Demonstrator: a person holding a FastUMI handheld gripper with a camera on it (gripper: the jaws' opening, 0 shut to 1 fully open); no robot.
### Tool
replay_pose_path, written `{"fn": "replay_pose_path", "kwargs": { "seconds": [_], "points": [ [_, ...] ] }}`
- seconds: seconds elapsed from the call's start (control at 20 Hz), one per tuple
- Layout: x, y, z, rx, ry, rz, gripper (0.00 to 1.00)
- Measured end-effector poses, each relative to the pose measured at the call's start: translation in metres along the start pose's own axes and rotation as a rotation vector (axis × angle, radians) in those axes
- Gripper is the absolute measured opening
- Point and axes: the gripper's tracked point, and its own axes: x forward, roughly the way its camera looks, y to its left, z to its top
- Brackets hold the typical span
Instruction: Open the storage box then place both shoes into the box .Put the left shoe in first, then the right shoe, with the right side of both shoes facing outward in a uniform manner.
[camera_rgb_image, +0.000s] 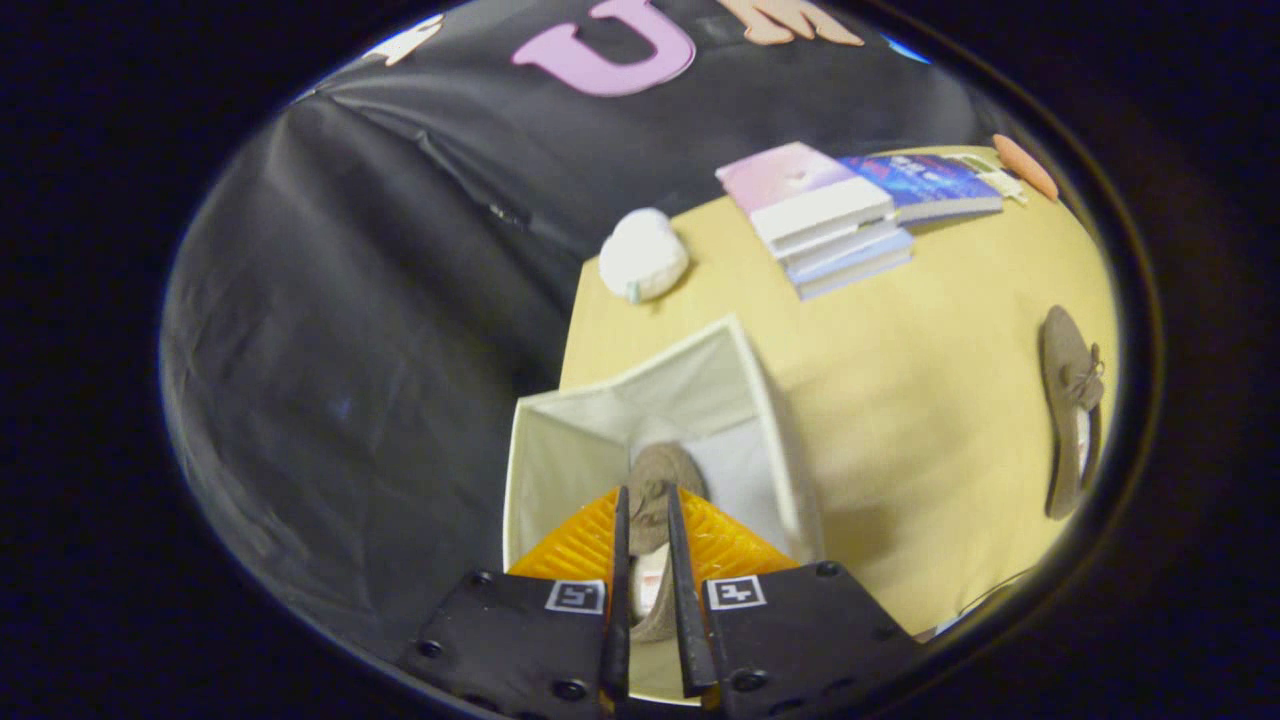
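Note:
An open white fabric storage box (760, 400) stands on the yellow table near the black cloth wall. My gripper (648, 498) hangs over the box's opening, shut on a brown suede shoe (662, 470). The shoe's toe points down into the box and both fingers press on its sides. A second brown shoe (1070, 410) of the same kind lies on the table well off to the right of the box, apart from it.
A stack of books (830, 225) sits beyond the box on the table (920, 400), with a blue book (925, 185) beside it. A white round bundle (643, 255) rests at the table's edge by the cloth wall. An orange oval object (1025, 165) lies past the books.

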Motion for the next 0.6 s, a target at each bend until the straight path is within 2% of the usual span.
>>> {"fn": "replay_pose_path", "kwargs": {
  "seconds": [0.15,0.3,0.6],
  "points": [
    [-0.032,-0.037,0.047,0.035,-0.119,-0.042,0.23],
    [-0.064,-0.098,0.086,0.064,-0.208,-0.128,0.23],
    [-0.117,-0.218,0.114,0.145,-0.287,-0.291,0.23]
  ]
}}
